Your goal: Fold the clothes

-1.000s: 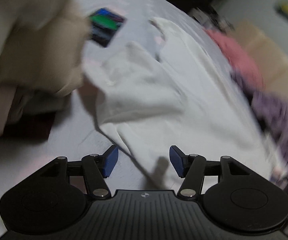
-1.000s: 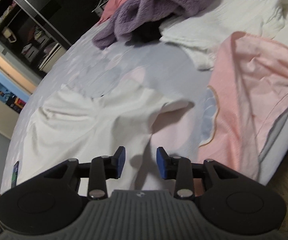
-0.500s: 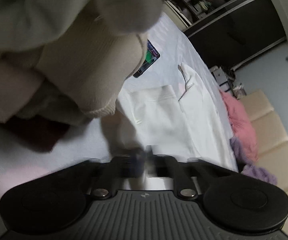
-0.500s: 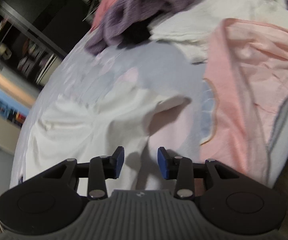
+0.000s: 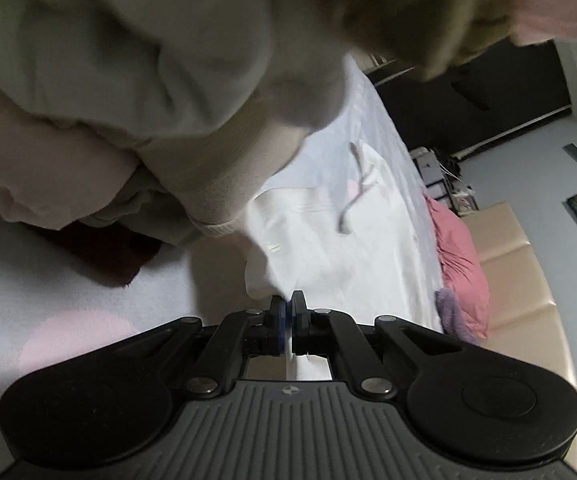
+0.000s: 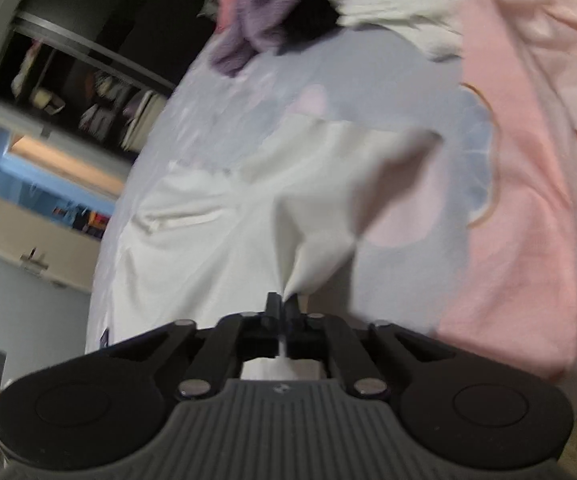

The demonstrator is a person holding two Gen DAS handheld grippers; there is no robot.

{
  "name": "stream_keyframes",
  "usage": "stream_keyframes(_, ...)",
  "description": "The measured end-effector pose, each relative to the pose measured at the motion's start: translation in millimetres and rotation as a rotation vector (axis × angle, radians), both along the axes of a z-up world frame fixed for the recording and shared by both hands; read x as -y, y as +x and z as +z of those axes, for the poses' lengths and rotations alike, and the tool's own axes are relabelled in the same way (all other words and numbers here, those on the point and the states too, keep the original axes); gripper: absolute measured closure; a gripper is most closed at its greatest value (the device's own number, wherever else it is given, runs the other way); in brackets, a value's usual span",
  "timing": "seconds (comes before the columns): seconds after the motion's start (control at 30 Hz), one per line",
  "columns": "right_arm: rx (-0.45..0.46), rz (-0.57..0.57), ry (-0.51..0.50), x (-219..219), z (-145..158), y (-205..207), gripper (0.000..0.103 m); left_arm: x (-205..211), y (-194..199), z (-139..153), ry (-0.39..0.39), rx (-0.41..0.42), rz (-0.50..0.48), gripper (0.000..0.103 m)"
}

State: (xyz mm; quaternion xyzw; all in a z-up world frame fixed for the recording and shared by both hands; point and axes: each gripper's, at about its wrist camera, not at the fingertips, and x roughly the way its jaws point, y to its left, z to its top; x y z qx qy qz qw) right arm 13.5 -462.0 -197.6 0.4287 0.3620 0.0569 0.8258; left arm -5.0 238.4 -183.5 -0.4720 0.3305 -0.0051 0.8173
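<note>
Closed now, both claws, where a second ago both stood spread above the cloth. Left gripper (image 5: 288,307): blue pads pressed together on an edge of the white garment (image 5: 328,248), a thin strip of it caught between them and running back toward the body of the tool. Right gripper (image 6: 283,307): likewise pinched onto the white garment (image 6: 224,232), a peak of fabric drawn up into the tips.

Ahead of the left claw, mostly flat cloth on the pale bedsheet (image 5: 68,300), a drawstring (image 5: 354,184) lying across it; up and to the left, a beige sleeve (image 5: 148,80) crowding the view; far right, a pink heap (image 5: 460,256). Ahead of the right claw, the garment spread wide and wrinkled to the left; to the right, a pink garment (image 6: 528,200); beyond, a purple fleece (image 6: 264,12) and a cream piece (image 6: 400,4).

As to progress: two grips secured on one edge, probably, with no fold visible in the white piece. Left to do, apparently: carrying that edge over, flattening, and then the pink, purple and cream items, all loose and unfolded.
</note>
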Motion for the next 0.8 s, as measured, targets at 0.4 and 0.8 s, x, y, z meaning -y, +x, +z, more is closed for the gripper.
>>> stream_keyframes(0.4, 0.169, 0.020, 0.167, 20.2, 48.6, -20.8, 0.101, -13.6, -39.4, 58.0, 0.029, 0.167, -0.018, 0.103)
stream_keyframes(0.8, -0.090, 0.091, 0.008, -9.6, -4.7, -21.5, 0.090, -20.5, -41.0, 0.7, 0.119, -0.080, -0.019, 0.100)
